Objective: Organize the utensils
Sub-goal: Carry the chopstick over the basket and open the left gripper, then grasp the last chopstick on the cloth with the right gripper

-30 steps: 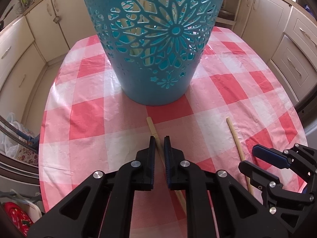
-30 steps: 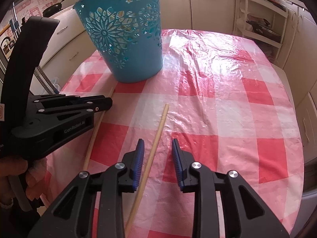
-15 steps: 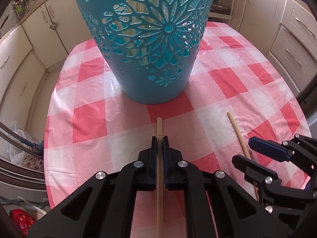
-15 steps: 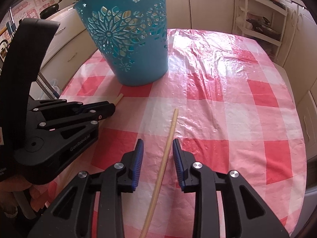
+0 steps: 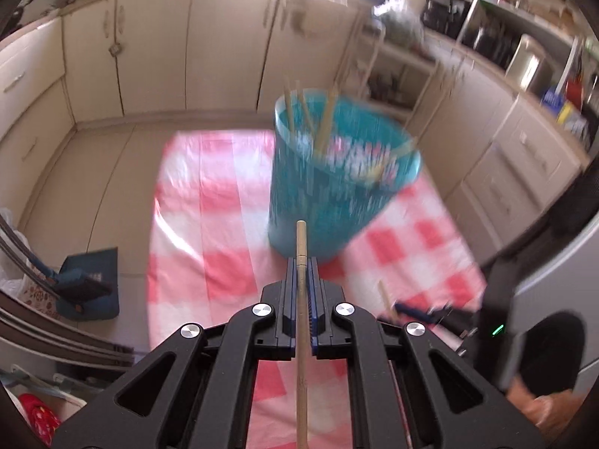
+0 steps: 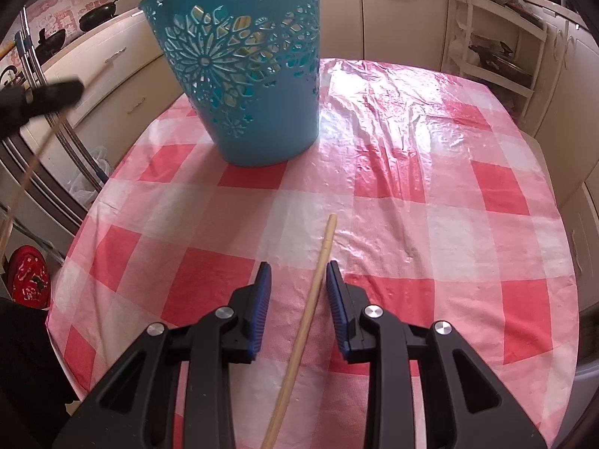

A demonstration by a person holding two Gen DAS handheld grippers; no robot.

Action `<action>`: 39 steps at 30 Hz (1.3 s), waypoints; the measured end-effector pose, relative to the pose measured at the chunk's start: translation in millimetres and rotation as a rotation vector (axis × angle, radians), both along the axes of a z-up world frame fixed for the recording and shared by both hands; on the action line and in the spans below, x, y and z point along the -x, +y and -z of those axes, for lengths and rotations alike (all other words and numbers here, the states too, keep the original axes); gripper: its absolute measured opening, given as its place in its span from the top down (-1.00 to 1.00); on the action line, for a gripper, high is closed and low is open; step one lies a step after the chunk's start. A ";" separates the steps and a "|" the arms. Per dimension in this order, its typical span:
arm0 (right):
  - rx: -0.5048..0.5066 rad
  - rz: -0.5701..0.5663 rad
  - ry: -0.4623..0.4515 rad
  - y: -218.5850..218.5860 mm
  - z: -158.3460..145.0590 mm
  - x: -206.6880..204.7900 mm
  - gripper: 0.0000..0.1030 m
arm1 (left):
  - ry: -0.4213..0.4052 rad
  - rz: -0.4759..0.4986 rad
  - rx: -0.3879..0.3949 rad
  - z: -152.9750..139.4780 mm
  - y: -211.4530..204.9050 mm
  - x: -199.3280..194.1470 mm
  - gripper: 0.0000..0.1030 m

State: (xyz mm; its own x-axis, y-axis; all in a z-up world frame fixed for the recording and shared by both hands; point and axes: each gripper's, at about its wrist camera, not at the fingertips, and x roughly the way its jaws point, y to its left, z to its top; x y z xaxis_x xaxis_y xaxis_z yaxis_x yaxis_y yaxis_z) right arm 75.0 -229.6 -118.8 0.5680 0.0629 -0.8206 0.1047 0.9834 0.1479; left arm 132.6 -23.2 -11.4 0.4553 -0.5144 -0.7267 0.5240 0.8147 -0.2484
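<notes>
My left gripper (image 5: 301, 265) is shut on a wooden chopstick (image 5: 301, 239) and holds it high above the table, pointing toward the teal cut-out basket (image 5: 329, 202), which holds several chopsticks (image 5: 325, 123). The view is blurred by motion. My right gripper (image 6: 295, 273) is open low over the table, with a second chopstick (image 6: 316, 284) lying between its fingers, close to the right one. The basket (image 6: 247, 75) stands beyond it. The left gripper (image 6: 41, 97) shows blurred at the left edge with its chopstick (image 6: 26, 172).
The round table has a red-and-white checked plastic cloth (image 6: 430, 194). Cream kitchen cabinets (image 5: 149, 56) surround it. A blue dustpan (image 5: 90, 284) lies on the floor left of the table. An open shelf unit (image 6: 494, 37) stands at the back right.
My left gripper has lifted its chopstick well above the table. My right gripper has moved forward along the second chopstick and stays open.
</notes>
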 end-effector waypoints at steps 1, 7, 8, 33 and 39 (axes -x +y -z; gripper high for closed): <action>-0.002 -0.003 -0.001 -0.3 0.0 0.5 0.39 | -0.026 -0.009 0.031 -15.4 2.0 -3.3 0.90; -0.032 -0.006 -0.003 -4.3 -0.4 1.5 0.36 | -0.186 -0.061 0.190 -92.0 -17.8 -30.3 0.90; -0.034 -0.008 -0.005 -4.7 -0.5 1.1 0.35 | -0.207 -0.078 0.204 -97.1 -24.0 -34.8 0.90; -0.090 -0.033 -0.033 -10.6 -0.4 -4.1 0.26 | -0.289 -0.221 0.091 -23.8 -82.2 -79.2 0.88; -0.084 -0.034 -0.032 -9.8 -0.8 -4.1 0.26 | -0.276 -0.281 0.124 -27.5 -45.0 -59.2 0.37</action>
State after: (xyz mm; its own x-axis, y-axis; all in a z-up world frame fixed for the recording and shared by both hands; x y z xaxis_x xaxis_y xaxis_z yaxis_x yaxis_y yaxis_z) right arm 79.1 -239.4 -118.0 0.5899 0.1501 -0.7934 0.0659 0.9703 0.2326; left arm 191.8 -68.2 16.0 0.7593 -0.4189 -0.4979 0.3465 0.9080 -0.2353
